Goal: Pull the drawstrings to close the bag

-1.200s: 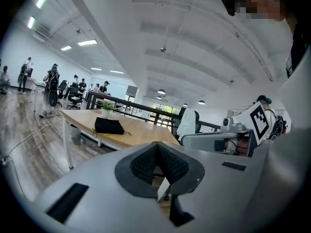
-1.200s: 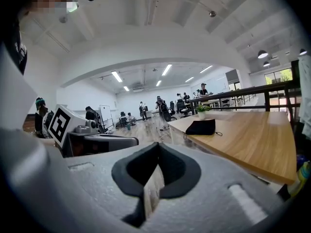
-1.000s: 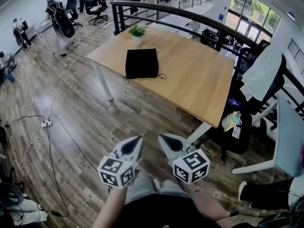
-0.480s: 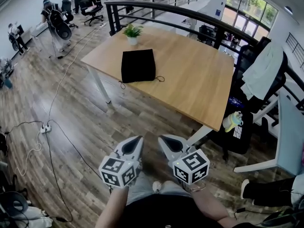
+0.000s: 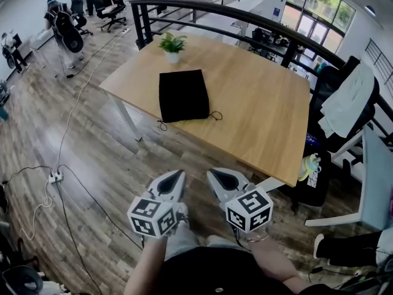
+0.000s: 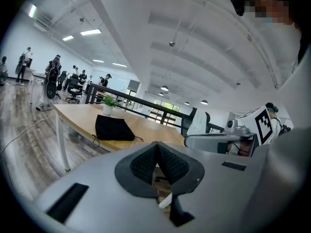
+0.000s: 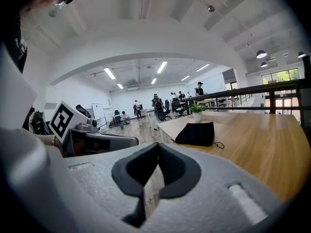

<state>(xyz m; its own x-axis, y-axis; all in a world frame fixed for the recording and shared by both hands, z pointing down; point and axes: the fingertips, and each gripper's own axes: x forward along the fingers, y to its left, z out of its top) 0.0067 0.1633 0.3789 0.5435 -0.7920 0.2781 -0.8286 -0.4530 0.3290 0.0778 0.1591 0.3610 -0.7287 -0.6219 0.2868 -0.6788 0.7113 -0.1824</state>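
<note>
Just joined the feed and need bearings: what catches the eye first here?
A black bag lies flat near the left end of the wooden table, drawstrings loose at its near edge, a potted plant behind it. Low in the head view, the left hand-held gripper and right hand-held gripper are shut, empty, short of the table.

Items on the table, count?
2. A bag lies flat near the left end of the table, by the near edge. A potted plant stands behind the bag at the far corner. None seems hidden.
</note>
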